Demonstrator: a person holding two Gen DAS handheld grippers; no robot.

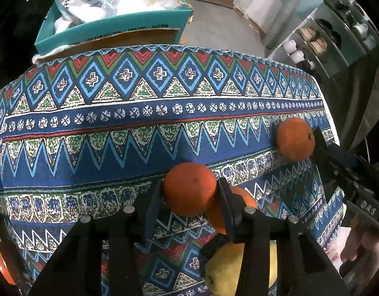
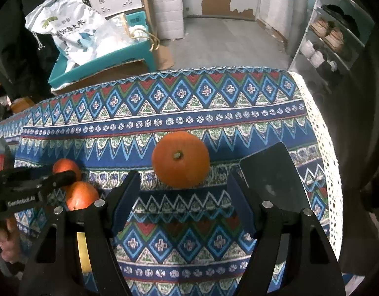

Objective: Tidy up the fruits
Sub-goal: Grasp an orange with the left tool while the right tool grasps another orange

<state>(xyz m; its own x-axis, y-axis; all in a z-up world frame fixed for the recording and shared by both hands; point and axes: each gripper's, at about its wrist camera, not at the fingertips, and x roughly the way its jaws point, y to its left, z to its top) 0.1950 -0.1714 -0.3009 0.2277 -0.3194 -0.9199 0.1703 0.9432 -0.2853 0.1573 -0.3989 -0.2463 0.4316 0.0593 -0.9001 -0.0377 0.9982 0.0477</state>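
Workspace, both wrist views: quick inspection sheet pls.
Surface: patterned tablecloth over the table.
Job's things: three oranges; one in the left gripper, a second touching it, a third alone; yellow pear at the near edge.
Clutter: nothing seen on the cloth.
Grippers: left gripper shut on its orange; right gripper open, short of the lone orange.
Cables: nothing seen.
Surroundings: teal box with white bag; shoe rack.

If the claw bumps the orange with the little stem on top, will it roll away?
Probably. The orange is round and sits loose on the flat tablecloth, so a nudge could roll it. The right claw stands open around it, not touching. Its skin looks firm, likely not fragile.
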